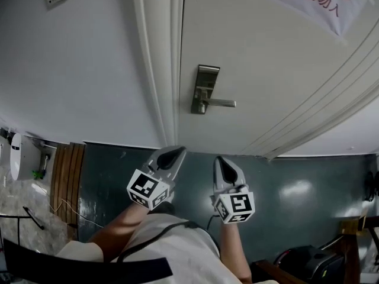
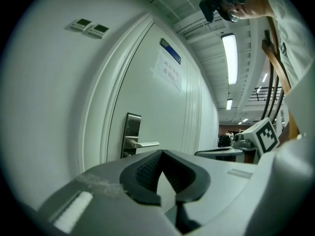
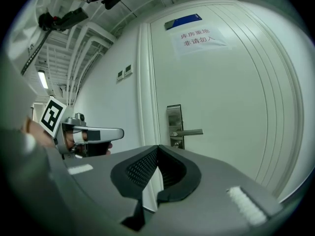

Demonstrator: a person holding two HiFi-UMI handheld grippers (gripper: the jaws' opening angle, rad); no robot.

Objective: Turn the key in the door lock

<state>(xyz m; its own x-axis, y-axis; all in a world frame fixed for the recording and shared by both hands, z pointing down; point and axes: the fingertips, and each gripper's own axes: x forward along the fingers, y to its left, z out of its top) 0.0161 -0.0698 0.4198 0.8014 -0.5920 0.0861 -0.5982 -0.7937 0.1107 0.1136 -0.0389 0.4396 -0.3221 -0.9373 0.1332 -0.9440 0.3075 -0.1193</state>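
Head view: shows the tall silver metal lock plate [image 1: 205,81] on the white door [image 1: 266,70] straight ahead, well apart from the grey left gripper [image 1: 173,154] and grey right gripper [image 1: 223,162], both pressed together and empty, right one slightly nearer; cannot make out any key.

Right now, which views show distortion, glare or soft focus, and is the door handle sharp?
Head view: the door frame bows, the glossy floor carries a pale glare patch, the door handle is sharp. Left gripper view: strong fisheye with black corners, the ceiling lamp is blown out, the left gripper near the lens looks soft. Right gripper view: same fisheye; the door sign bends but shows clearly.
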